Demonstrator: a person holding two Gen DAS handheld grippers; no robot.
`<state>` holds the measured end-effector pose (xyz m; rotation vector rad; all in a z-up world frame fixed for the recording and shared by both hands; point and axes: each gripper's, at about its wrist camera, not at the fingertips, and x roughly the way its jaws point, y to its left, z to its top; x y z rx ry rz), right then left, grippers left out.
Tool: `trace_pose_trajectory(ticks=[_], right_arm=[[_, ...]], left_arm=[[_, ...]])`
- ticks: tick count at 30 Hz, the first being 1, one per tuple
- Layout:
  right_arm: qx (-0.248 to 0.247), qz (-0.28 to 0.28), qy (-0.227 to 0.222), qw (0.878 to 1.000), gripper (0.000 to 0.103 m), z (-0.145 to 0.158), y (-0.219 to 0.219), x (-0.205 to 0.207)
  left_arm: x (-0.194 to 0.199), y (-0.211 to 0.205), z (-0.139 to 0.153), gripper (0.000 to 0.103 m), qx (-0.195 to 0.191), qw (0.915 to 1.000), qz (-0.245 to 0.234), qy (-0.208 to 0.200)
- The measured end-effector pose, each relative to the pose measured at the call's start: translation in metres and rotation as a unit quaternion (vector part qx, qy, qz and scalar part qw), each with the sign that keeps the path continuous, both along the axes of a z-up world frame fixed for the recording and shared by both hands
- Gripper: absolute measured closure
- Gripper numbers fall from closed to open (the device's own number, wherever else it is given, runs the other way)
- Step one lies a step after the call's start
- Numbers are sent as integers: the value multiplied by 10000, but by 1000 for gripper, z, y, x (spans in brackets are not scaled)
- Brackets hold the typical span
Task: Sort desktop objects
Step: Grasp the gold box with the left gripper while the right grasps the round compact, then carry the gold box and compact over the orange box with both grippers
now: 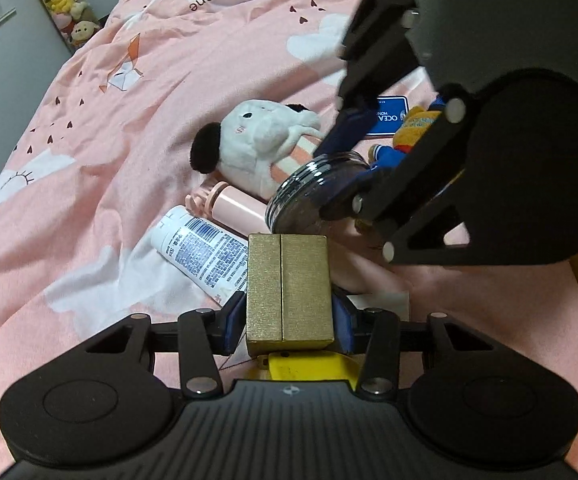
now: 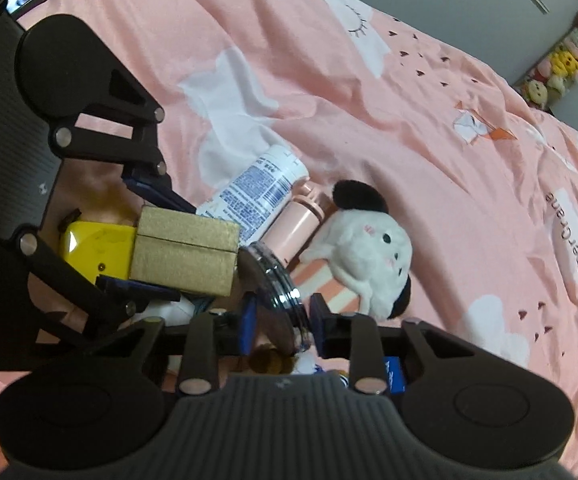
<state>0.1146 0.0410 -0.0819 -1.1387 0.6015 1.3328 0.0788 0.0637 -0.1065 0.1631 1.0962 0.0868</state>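
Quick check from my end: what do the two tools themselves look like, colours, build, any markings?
Both match. The left tool and right tool are matte black, with a ribbed body bearing a small round emblem, two round housings, and flat linkage bars joined by silver pins. The fingers carry dark blue pads. No cables, sleeves or hands show.

Bedroom – pink bedsheet (image 1: 89, 184), plush toys (image 1: 65, 0).

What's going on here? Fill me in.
A person is sorting clutter on a pink bedspread with two handheld grippers. The left gripper clamps a gold box. The right gripper straddles a round clear case on edge. A plush dog, tube and pink bottle lie nearby.
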Motion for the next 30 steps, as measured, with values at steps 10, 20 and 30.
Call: trace_pose_trajectory(ticks=[10, 20, 30], right_arm=[[573, -963, 615, 9918, 89, 29, -24, 2], [1567, -2006, 1321, 9580, 89, 94, -98, 10], [2220, -2913, 1162, 9232, 89, 133, -200, 9]], left_arm=[[-16, 8, 26, 52, -191, 9983, 327, -444], [-27, -15, 84, 52, -740, 9908, 223, -1108], [-18, -66, 140, 52, -1238, 9764, -543, -1687]])
